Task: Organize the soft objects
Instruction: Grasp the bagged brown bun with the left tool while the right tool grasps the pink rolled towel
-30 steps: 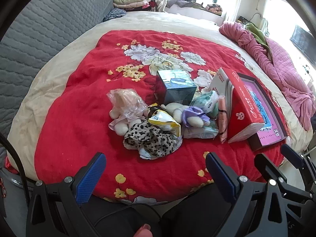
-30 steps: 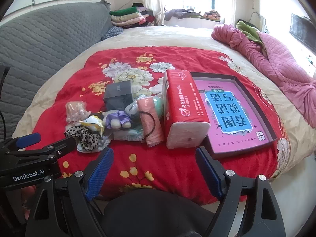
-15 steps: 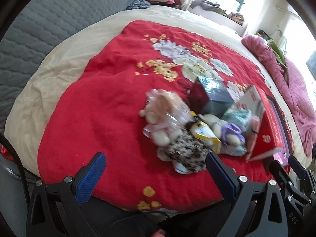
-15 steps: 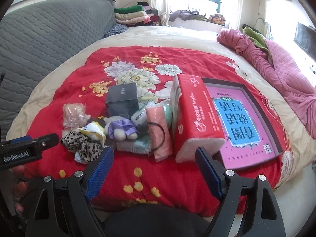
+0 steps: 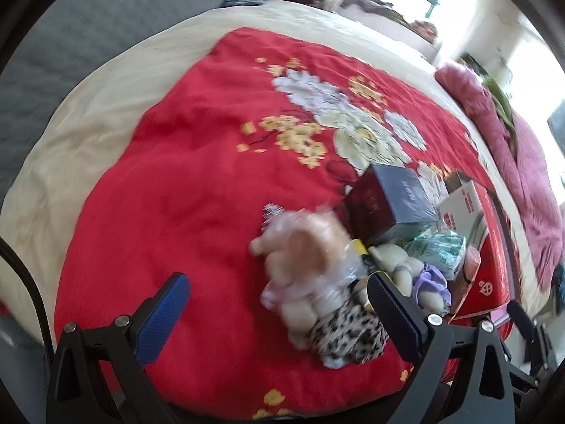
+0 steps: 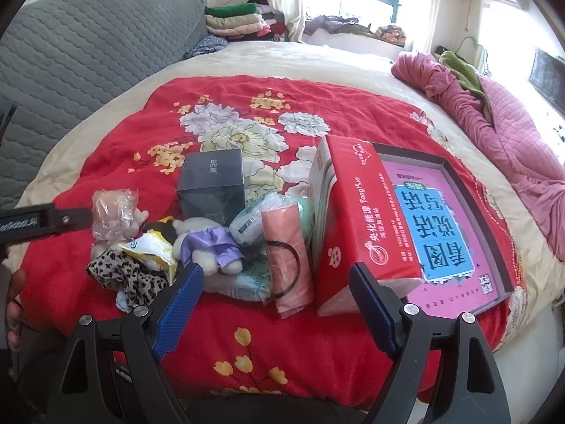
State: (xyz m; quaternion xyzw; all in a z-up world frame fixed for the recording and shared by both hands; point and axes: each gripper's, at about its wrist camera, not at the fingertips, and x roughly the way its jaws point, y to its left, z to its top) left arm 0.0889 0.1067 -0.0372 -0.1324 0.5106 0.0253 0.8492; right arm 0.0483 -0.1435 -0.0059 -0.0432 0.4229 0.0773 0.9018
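Lying on the red floral quilt [image 6: 148, 134], the soft things form one pile; the left gripper [image 5: 275, 298], fingers spread apart and empty, hangs over its left end, the bagged pink plush [image 5: 303, 247] between its fingers, blurred; the right gripper [image 6: 277, 282], also spread and empty, sits before the pile's middle; I count one leopard-print cloth [image 6: 127, 275], one white plush in purple [image 6: 208, 247], one pink roll [image 6: 287, 254], one dark box [image 6: 212, 183], one red tissue pack [image 6: 356, 212].
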